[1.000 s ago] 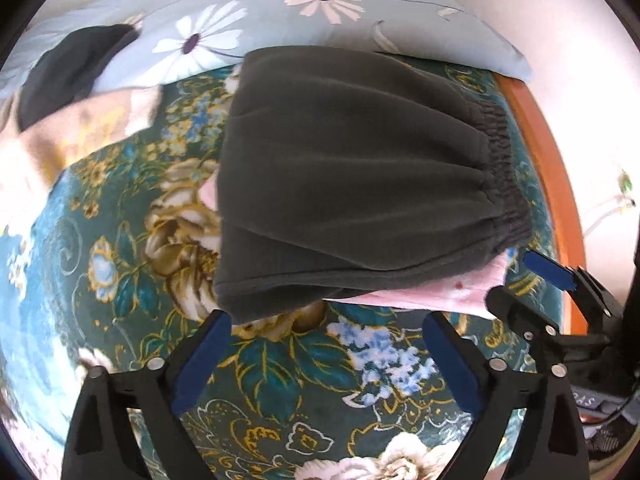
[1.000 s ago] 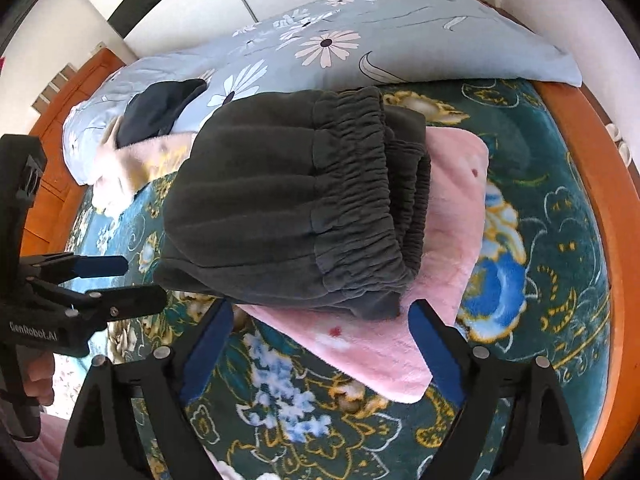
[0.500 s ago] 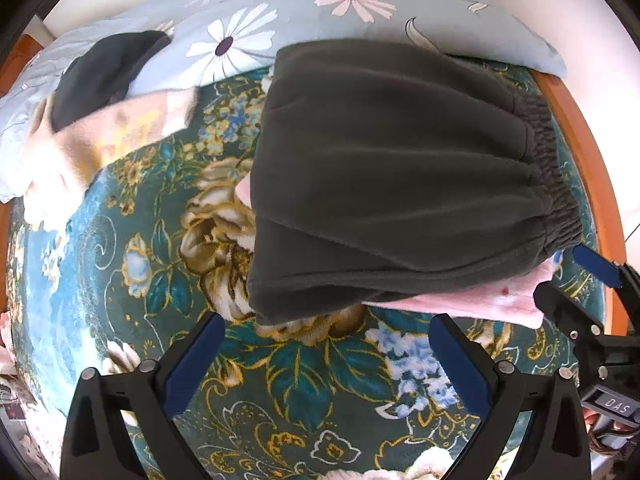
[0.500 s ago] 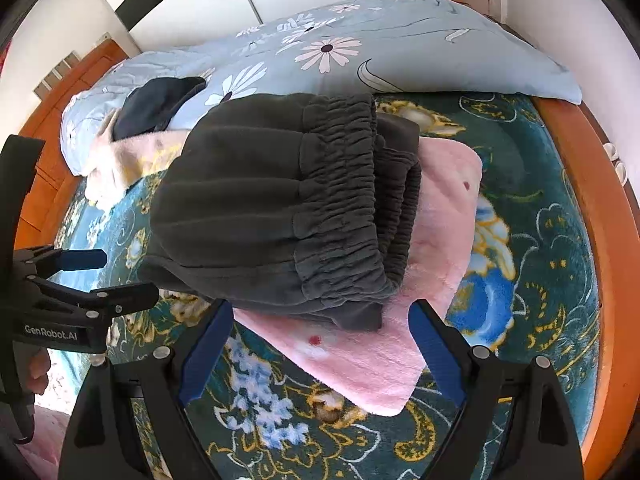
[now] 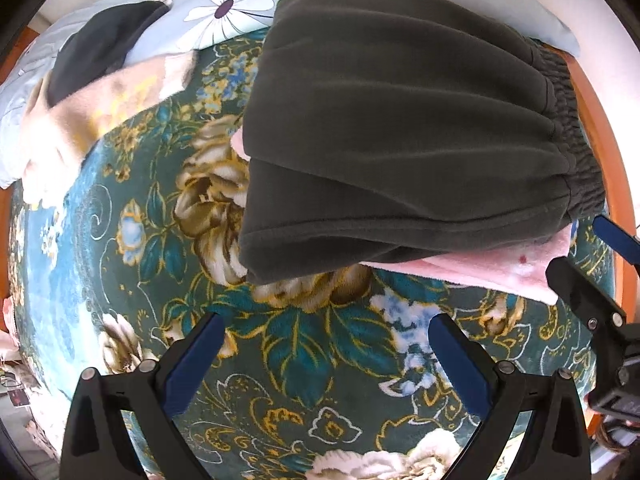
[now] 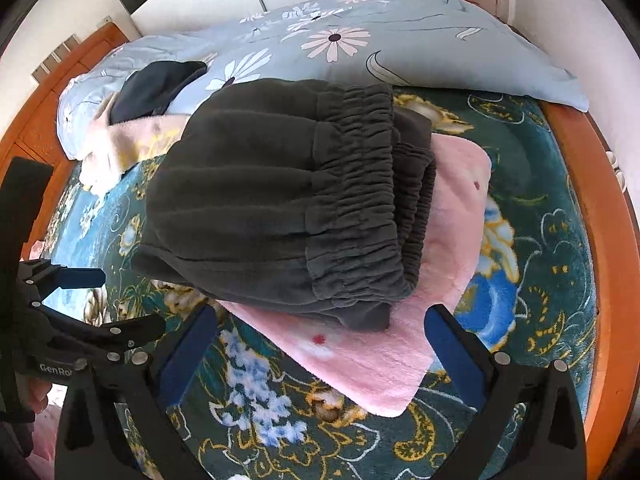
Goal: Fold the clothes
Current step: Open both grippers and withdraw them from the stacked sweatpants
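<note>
Folded dark grey trousers (image 5: 400, 128) with an elastic waistband lie on top of a folded pink fleece garment (image 5: 516, 270) on the floral bedspread. The trousers (image 6: 276, 216) and pink garment (image 6: 376, 352) also show in the right wrist view. My left gripper (image 5: 326, 356) is open and empty, hovering just short of the trousers' near folded edge. My right gripper (image 6: 322, 348) is open and empty, just short of the pink garment's near corner. Each gripper shows at the edge of the other's view.
A green floral bedspread (image 5: 304, 344) covers the bed. A pale blue flowered pillow (image 6: 400, 52) lies at the back. A black garment (image 5: 100, 44) and a beige one (image 5: 92, 120) lie at the far left. An orange wooden bed frame (image 6: 612, 280) runs along the right.
Both grippers have drawn back and shifted slightly, so the stack sits a little further away and more to the right in the left view. The clothes have not moved. Jaws stay open.
</note>
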### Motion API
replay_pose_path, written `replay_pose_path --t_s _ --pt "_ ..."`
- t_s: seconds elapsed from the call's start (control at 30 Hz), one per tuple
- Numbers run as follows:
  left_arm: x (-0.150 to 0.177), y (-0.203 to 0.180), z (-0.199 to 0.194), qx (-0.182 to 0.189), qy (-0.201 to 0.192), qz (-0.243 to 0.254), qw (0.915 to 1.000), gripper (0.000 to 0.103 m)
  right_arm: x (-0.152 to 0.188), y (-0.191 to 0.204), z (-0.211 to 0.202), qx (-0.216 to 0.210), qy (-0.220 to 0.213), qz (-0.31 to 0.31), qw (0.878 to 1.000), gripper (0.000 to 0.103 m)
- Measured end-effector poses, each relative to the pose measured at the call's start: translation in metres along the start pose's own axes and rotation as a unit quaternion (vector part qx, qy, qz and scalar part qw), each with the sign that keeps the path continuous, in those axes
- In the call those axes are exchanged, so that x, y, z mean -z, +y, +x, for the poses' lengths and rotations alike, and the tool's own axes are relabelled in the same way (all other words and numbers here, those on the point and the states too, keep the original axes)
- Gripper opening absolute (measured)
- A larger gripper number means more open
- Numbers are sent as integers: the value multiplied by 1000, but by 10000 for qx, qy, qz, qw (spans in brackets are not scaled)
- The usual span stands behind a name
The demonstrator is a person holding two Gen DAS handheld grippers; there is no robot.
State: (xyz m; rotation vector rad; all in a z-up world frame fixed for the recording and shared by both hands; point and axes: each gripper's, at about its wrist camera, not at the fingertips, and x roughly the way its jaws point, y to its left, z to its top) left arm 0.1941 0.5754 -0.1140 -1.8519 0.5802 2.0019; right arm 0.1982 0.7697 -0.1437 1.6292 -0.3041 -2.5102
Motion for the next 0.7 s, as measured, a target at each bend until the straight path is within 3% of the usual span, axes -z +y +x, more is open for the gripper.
replay_pose_path --t_s 0.37,0.63,0.7 --pt "-2 7 2 187 97 -186 9996 103 -13 16 8 254 452 -268 9983 103" --pt "0 19 2 273 187 -203 9992 103 -22 17 10 415 665 135 9968 103" --pt "-2 21 4 351 362 -181 9986 103 -24 19 7 481 705 149 9962 103"
